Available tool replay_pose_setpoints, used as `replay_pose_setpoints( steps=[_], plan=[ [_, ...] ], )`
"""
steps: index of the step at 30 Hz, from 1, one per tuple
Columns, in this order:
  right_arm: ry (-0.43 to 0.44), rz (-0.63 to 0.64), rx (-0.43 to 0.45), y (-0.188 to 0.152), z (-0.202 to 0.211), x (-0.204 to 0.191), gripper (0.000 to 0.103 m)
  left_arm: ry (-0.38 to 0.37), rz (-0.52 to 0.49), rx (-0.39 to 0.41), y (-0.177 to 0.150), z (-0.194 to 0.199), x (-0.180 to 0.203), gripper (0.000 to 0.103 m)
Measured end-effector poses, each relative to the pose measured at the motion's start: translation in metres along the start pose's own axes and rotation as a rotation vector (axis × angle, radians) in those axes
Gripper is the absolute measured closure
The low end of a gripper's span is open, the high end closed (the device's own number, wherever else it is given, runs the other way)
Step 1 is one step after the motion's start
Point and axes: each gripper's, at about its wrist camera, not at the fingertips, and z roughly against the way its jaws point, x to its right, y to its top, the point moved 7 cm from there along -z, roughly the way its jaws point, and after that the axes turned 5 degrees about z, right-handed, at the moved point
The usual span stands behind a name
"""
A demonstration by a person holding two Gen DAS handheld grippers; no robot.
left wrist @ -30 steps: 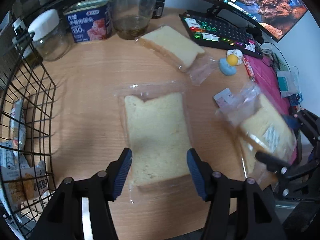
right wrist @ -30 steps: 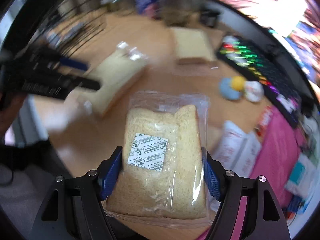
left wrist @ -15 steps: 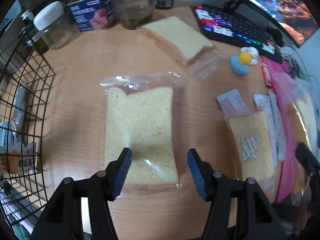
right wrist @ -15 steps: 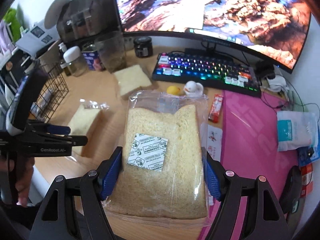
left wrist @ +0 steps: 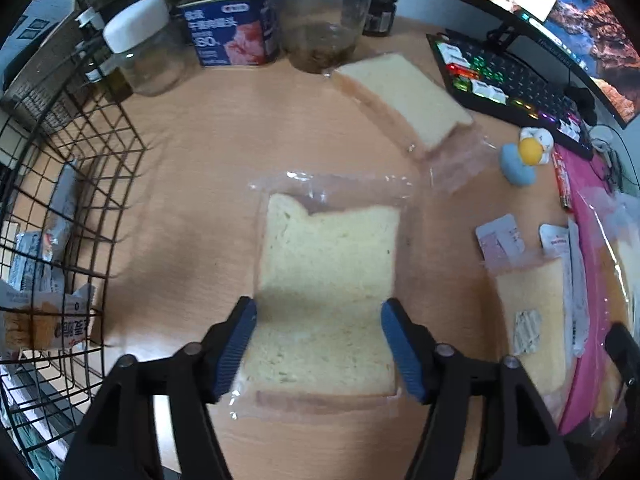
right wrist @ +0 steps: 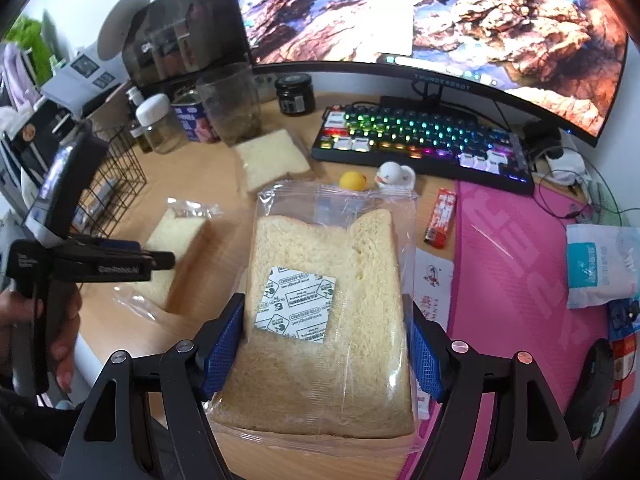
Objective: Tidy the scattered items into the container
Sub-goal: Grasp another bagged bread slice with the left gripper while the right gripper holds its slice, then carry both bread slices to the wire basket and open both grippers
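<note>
My right gripper (right wrist: 323,344) is shut on a bagged bread slice with a white sachet (right wrist: 326,304) and holds it above the desk. My left gripper (left wrist: 318,344) is open, its blue pads either side of another bagged bread slice (left wrist: 328,264) lying flat on the wooden desk. I cannot tell whether the pads touch it. A black wire basket (left wrist: 76,208) with several snack packets inside stands at the left. A third bagged slice (left wrist: 404,100) lies farther back, and a fourth (left wrist: 536,308) lies at the right.
A blue meat tin (left wrist: 232,28), a white-lidded jar (left wrist: 144,48), a glass jar (left wrist: 320,20) and a small dark jar (left wrist: 378,12) stand at the back. A lit keyboard (right wrist: 420,140), duck toys (left wrist: 524,154), a red packet (right wrist: 442,216), paper sachets (left wrist: 502,236) and a pink mat (right wrist: 520,272) lie right.
My right gripper carried its bread slice up and to the right, away from the left one. My left gripper stayed open over the middle slice, shifting slightly around it.
</note>
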Motion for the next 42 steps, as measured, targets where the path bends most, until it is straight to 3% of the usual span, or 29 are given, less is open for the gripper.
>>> replay_pose_setpoints(
  steps=[3,13,20,25,27,33,42],
  plan=[
    [-0.001,0.002,-0.008,0.001,-0.003,-0.001,0.028,-0.008,-0.026,-0.003,0.0,-0.004,0.006,0.019],
    [0.014,0.006,-0.022,0.002,-0.011,-0.005,0.028,-0.002,0.0,-0.003,0.009,-0.019,0.002,0.015],
    [0.01,0.003,-0.021,0.003,-0.012,-0.004,0.028,0.024,-0.034,0.003,0.013,-0.031,0.015,0.004],
    [0.009,-0.001,-0.024,0.002,-0.012,-0.003,0.028,0.014,-0.045,0.027,0.018,-0.029,0.021,0.009],
    [0.007,-0.002,-0.023,0.002,-0.012,-0.003,0.028,0.005,-0.064,0.053,0.018,-0.022,0.023,0.022],
    [0.009,0.001,-0.018,0.002,-0.01,-0.004,0.028,-0.037,-0.06,0.045,0.012,-0.01,0.02,0.025],
    [-0.006,0.002,0.025,0.015,0.005,-0.016,0.028,-0.104,-0.077,0.218,0.013,0.081,0.001,0.025]
  ],
)
